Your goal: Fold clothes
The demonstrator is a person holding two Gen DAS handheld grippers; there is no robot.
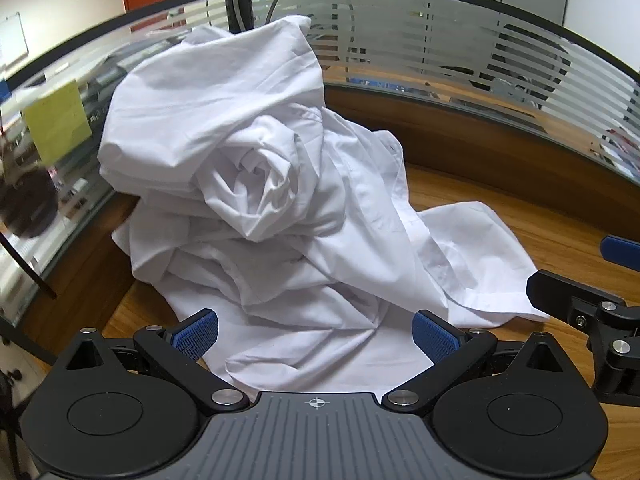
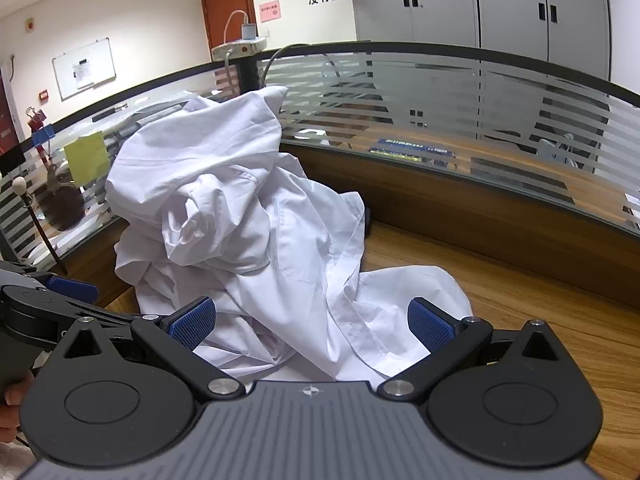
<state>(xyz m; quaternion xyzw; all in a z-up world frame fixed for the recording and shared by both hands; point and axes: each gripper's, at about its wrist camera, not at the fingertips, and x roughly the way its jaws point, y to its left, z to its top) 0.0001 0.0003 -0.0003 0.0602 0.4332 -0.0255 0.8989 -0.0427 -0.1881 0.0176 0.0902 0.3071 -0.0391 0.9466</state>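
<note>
My left gripper (image 1: pixel 316 336) is spread wide, holding nothing.
One crumpled white shirt (image 1: pixel 248 184) is heaped on the wooden desk (image 1: pixel 540 220) against the glass partition (image 1: pixel 440 40); my right gripper (image 2: pixel 312 330) is spread too, its tips over the shirt's near edge.

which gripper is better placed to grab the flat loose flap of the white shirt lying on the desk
Right, probably. The flap lies just ahead of the open right gripper, beside its right finger. From the left gripper, also open, the same flap sits off to the right, with bunched white shirt directly ahead.
</note>
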